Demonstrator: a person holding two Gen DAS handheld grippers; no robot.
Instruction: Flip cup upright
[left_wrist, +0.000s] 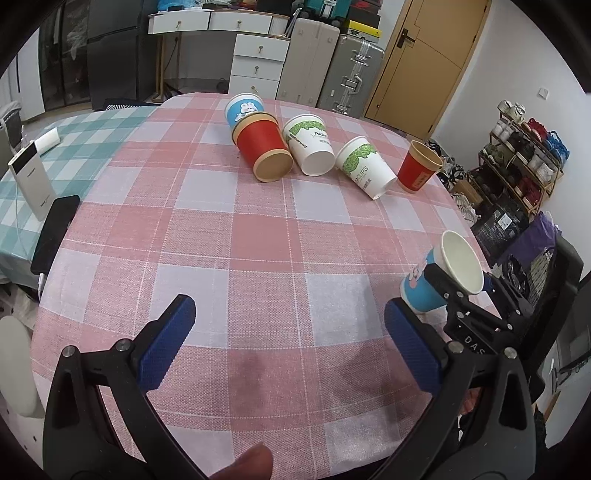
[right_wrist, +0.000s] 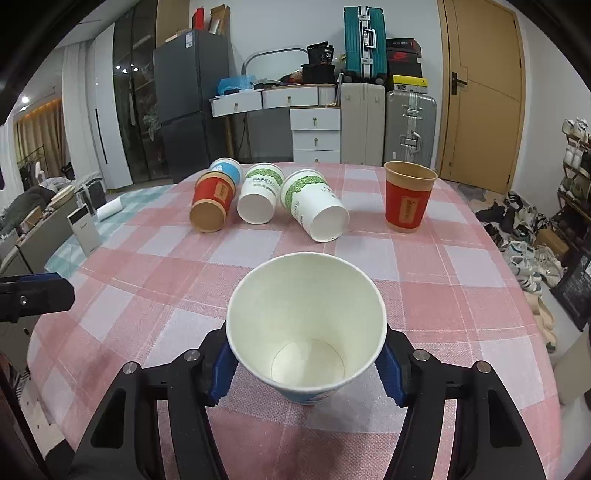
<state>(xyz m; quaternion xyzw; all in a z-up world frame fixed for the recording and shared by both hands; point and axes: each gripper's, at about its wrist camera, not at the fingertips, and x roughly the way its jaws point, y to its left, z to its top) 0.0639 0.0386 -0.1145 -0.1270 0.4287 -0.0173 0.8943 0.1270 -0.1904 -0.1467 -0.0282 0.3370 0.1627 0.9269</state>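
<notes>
Even indoor light, soft shadows on tablecloth (left_wrist: 258, 258); sharp centre, strong fisheye bending, black vignette corners.

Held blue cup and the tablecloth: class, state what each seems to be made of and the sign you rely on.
Blue cup in the right tongs: probably paper, matte white inside, with a thin rolled rim and printed outer wall. Tablecloth: seemingly woven fabric, matte, with a visible weave texture in its pink and white checks.

The left black two-finger gripper with blue pads (left_wrist: 290, 341) hovered low with its jaws spread wide and nothing between them. The right black gripper with blue pads (right_wrist: 306, 363) was clamped around a blue-printed white paper cup (right_wrist: 306, 325), mouth tilted up.
</notes>
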